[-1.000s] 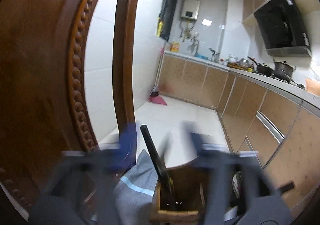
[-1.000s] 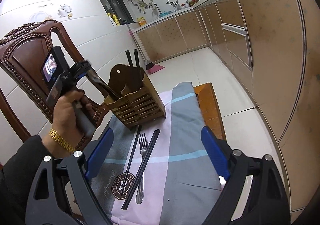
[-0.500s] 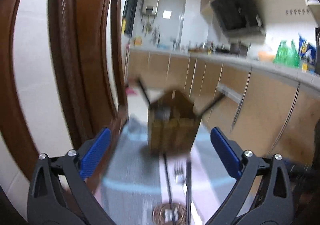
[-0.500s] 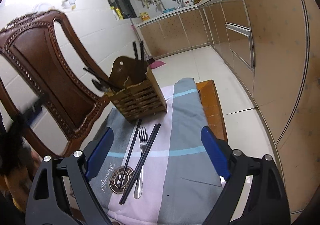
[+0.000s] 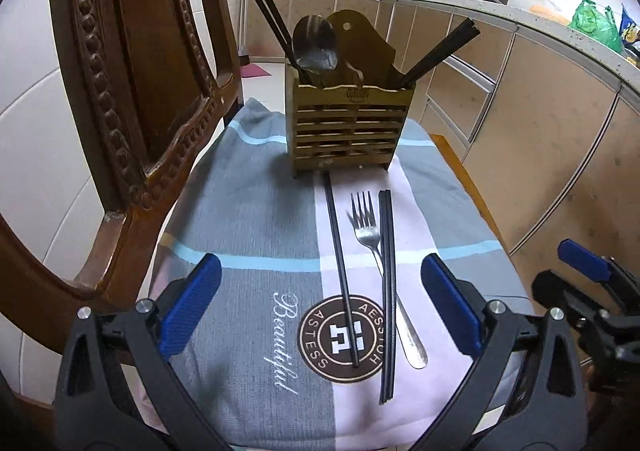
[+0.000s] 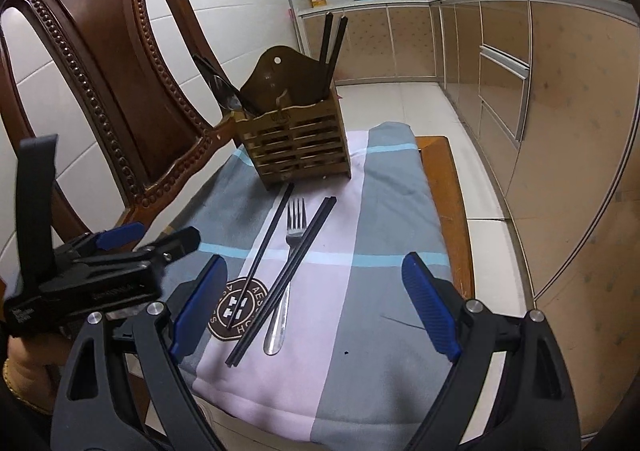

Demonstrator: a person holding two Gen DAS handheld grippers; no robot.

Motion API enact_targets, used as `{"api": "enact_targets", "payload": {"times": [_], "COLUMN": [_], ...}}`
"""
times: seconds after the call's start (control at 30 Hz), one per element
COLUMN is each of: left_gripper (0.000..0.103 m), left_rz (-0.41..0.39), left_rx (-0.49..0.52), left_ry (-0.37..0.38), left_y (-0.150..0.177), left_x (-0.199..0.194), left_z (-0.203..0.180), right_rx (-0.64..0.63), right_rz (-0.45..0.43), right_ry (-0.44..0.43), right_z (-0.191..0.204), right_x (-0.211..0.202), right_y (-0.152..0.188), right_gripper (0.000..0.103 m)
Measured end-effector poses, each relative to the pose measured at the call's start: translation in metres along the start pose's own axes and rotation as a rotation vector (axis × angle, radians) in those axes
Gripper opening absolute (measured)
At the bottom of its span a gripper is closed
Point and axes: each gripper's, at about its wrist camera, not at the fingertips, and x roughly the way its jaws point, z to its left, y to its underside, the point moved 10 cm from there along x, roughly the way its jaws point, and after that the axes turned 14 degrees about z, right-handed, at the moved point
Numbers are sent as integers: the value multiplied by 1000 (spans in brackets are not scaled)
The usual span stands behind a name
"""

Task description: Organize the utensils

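Nearest the cameras, the left gripper (image 5: 320, 307) with its blue-padded black fingers stands spread wide with nothing between the pads, hanging above the near end of the loose cutlery, and the right gripper (image 6: 316, 307) is likewise wide apart and empty; both seem poised that way so either can drop straight over a slim handle. Under them a grey, pink and pale-blue towel with a round brown logo (image 5: 248, 219) covers the seat of a carved dark-wood chair (image 5: 132, 63), probably to keep the pieces from sliding. On it lie a single black chopstick (image 5: 340, 271), a silver metal fork (image 5: 370, 235) just beside it, and a pair of black chopsticks (image 5: 387, 283) lying against the fork's handle, all pointing lengthwise toward the holder, which should make a lift-and-tip transfer short. Farther back stands the slatted wooden utensil holder (image 5: 348, 131), the single stick's far tip reaching its foot; it already carries a steel spoon (image 5: 316, 43) and leaning black chopsticks, so three items appear left to stow. Beyond runs a kitchen counter with beige cabinets (image 5: 500, 63).
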Motion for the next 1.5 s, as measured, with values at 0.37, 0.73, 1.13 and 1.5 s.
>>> {"api": "enact_targets", "payload": {"times": [0.37,0.73,1.13,1.5], "left_gripper": [96,36,5,52], "left_rz": [109,259,294,243], "left_rx": [26,68,19,33], "left_ry": [-62,-46,-6,-22], "left_y": [13,12,31,53], "left_x": [38,113,102,66], "left_z": [12,-10,-7,-3], "right_rx": [-5,0,0,-27], "right_rz": [22,33,52,49], "right_ry": [15,-5,-19,-31], "right_z": [0,3,0,14], "right_x": [10,13,13,10], "right_y": [0,-2,1,0], "right_gripper": [87,87,87,87]}}
